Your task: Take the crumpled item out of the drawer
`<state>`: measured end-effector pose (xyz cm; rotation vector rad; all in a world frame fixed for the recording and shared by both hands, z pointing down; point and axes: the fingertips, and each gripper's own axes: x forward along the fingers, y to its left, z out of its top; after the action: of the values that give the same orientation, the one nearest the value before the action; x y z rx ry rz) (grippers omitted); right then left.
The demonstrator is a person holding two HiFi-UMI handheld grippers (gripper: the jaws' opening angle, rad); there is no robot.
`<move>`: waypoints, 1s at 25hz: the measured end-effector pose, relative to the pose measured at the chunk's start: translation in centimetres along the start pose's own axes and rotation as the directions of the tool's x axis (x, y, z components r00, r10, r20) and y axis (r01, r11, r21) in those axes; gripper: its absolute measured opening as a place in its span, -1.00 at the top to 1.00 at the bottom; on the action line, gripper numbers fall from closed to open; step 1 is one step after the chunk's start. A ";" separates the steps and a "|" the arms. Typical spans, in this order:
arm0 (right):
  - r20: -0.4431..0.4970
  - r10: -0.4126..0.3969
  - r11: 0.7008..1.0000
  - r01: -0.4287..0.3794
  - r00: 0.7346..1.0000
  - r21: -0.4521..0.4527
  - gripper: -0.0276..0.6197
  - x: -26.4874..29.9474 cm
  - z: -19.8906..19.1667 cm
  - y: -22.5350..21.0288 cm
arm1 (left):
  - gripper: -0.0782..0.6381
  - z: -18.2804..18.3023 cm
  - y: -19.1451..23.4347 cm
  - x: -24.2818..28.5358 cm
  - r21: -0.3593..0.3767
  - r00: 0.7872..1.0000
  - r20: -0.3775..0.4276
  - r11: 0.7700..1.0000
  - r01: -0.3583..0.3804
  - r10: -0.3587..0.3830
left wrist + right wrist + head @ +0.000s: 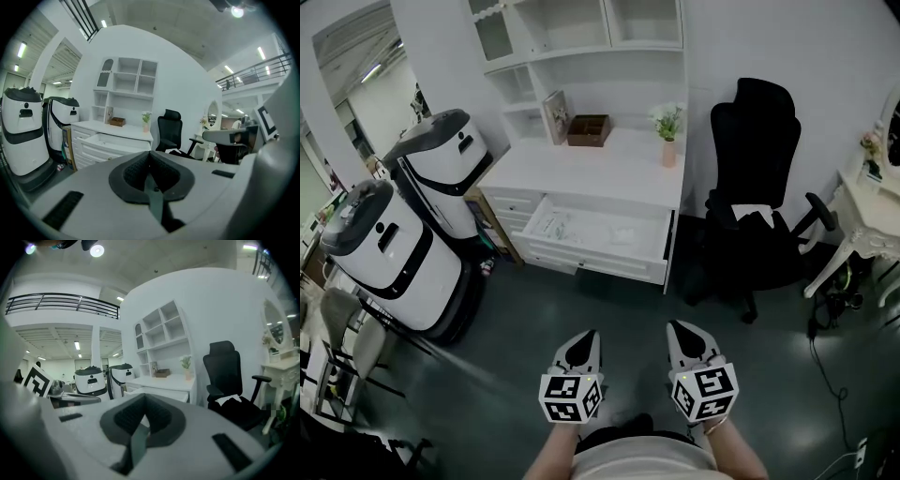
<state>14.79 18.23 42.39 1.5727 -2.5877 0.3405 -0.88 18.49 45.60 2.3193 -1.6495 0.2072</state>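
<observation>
Broadly, a white desk unit with open shelves [581, 37] fills the far wall in the head view, and its tabletop [609, 169] stands well ahead of the person across a dark floor [609, 319]. Two white-and-black machines [441, 173] stand side by side to the left of the desk, the nearer one [380, 248] closer to the camera. A black office chair [755, 197] stands just right of the desk, with a white dressing table [862, 211] beyond it at the frame's edge. One wide drawer [591, 262] under the tabletop is pulled out. Low in the frame, the left hand-held gripper [588, 335] and the right hand-held gripper [675, 326] point forward at the desk, side by side and apart, each with its marker cube nearest the person. In its own view the left hand-held gripper [150, 161] has its jaws pressed together with nothing between them, and the right hand-held gripper [144, 405] is likewise closed narrow and empty. On the tabletop stand a brown box [589, 129], a leaning book [555, 117] just left of it, and a small vase of flowers [668, 148] towards the right. The crumpled item [623, 234], pale and hard to make out, lies inside the drawer in its right half, with some small papers [551, 225] at the left end.
</observation>
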 end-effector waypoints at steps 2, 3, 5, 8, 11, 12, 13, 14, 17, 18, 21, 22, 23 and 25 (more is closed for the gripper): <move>0.016 0.001 1.000 -0.001 1.000 -0.005 0.91 0.1 0.4 -0.3 | 0.80 0.0 0.1 0.1 -0.002 1.000 -0.002 1.000 -0.005 0.005; 0.024 -0.002 1.000 0.003 1.000 -0.005 0.91 0.2 0.6 -0.5 | 0.80 0.0 0.1 0.2 -0.002 1.000 -0.003 1.000 -0.007 0.007; 0.039 -0.016 1.000 0.016 0.999 -0.004 0.91 0.3 1.0 -1.0 | 0.80 -0.2 0.0 0.5 -0.005 1.000 -0.007 1.000 -0.011 0.011; 0.048 -0.049 0.999 0.049 0.998 0.000 0.91 0.2 1.3 -1.9 | 0.80 -0.4 -0.1 0.7 -0.010 1.000 -0.015 1.000 -0.013 0.013; 0.038 -0.091 0.996 0.092 0.995 -0.005 0.91 0.2 1.2 -2.9 | 0.80 -0.4 -0.3 1.1 -0.009 1.000 -0.018 1.000 -0.007 0.007; 0.034 -0.101 0.995 0.102 0.994 -0.008 0.91 0.2 1.2 -3.2 | 0.80 -0.4 -0.4 1.3 -0.008 1.000 -0.018 1.000 -0.005 0.005; 0.030 -0.107 0.994 0.107 0.994 -0.009 0.90 0.2 1.2 -3.5 | 0.80 -0.3 -0.6 1.5 -0.006 1.000 -0.019 1.000 -0.002 0.002; 0.025 -0.109 0.994 0.109 0.994 -0.008 0.90 0.2 1.1 -3.7 | 0.80 -0.3 -0.8 1.7 -0.005 1.000 -0.021 1.000 0.001 -0.001; 0.009 -0.098 0.995 0.098 0.995 0.001 0.85 0.1 0.9 -4.2 | 0.80 -0.3 -1.5 2.1 -0.001 1.000 -0.027 1.000 0.013 -0.013; 0.002 -0.091 0.996 0.091 0.996 0.002 0.82 0.1 0.7 -4.2 | 0.80 -0.3 -1.7 2.2 0.000 0.999 -0.030 1.000 0.016 -0.016; -0.010 -0.062 0.998 0.063 0.998 0.007 0.69 0.1 0.5 -4.1 | 0.80 -0.4 -2.1 2.5 0.002 0.999 -0.035 1.000 0.023 -0.023; -0.013 -0.052 0.999 0.052 0.999 0.010 0.66 0.2 0.4 -4.0 | 0.80 -0.5 -2.2 2.6 0.003 0.999 -0.037 1.000 0.024 -0.024; -0.016 -0.043 0.999 0.044 0.999 0.012 0.64 0.2 0.3 -3.9 | 0.80 -0.6 -2.3 2.6 0.003 0.999 -0.039 1.000 0.024 -0.024; -0.024 -0.031 0.999 0.031 0.999 0.012 0.61 0.2 0.1 -3.8 | 0.80 -0.9 -2.4 2.6 0.004 0.999 -0.045 1.000 0.024 -0.023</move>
<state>18.08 16.37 42.91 1.6008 -2.5460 0.3711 2.27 17.15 46.87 2.3184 -1.6010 0.2563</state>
